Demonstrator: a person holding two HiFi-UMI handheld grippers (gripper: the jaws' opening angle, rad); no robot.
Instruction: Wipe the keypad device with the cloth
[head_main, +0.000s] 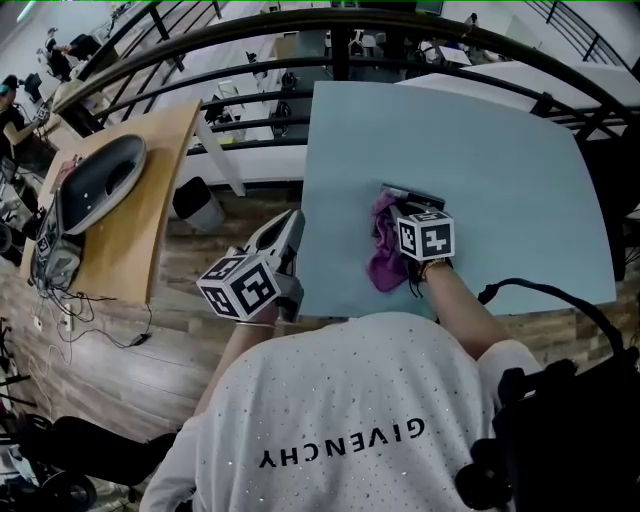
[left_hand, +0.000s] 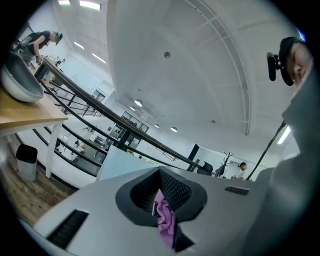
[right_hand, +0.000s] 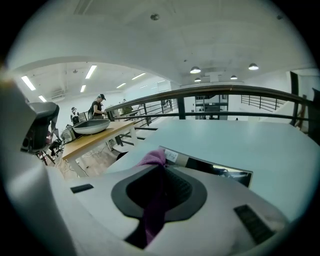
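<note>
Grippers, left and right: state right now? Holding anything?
Left gripper: shut on purple cloth.
Right gripper: shut on purple cloth.

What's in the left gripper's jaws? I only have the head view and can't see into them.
Observer: The left gripper view shows the left gripper shut on a purple scrap.
Operator: Right one actually gripping, or just resting on the cloth?
Observer: Gripping. The right gripper is shut on the purple cloth.
Operator: Cloth on the device?
Observer: In the right gripper view its bunched end sits at the left end of the keypad device.
</note>
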